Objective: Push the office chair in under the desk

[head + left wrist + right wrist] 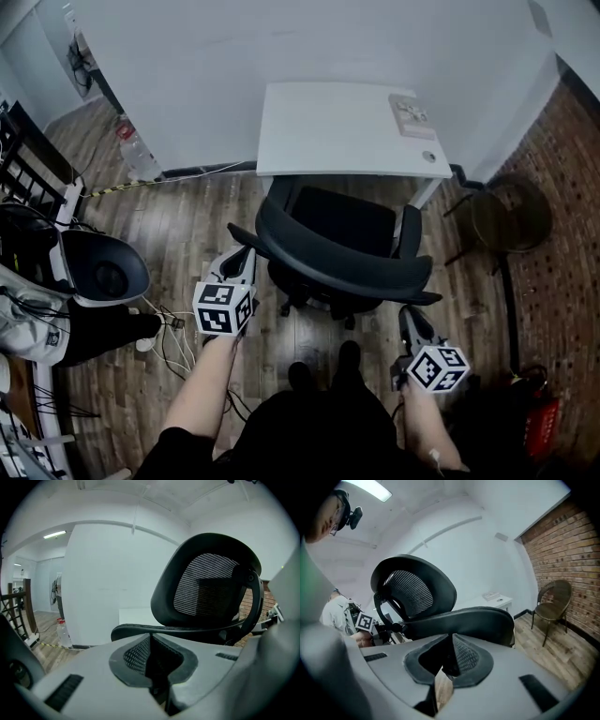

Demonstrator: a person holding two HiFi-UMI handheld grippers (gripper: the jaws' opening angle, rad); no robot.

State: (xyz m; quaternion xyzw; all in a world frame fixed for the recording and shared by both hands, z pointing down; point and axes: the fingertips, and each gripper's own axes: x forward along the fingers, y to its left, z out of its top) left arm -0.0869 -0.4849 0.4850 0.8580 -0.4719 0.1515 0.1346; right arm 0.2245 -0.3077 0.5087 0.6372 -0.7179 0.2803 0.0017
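A wooden floor (187, 225) is seen running up to a white wall (281, 47), against which a white desk (328, 141) is set. The office chair (342, 253) is placed directly before the desk. The front of its seat is drawn up to the desk's near edge, while its curved backrest is left standing out in the room, turned toward the person. A brown side chair (506, 217) is stood near the desk's right end.

The left gripper (246, 253) is held just beside the backrest's left end, clenched, with nothing seen between its jaws. The right gripper (410, 316) is held just beside the right end, likewise clenched on nothing visible.

A water bottle (137, 156) is stood by the wall, and a small card (410, 114) is laid on the desk.
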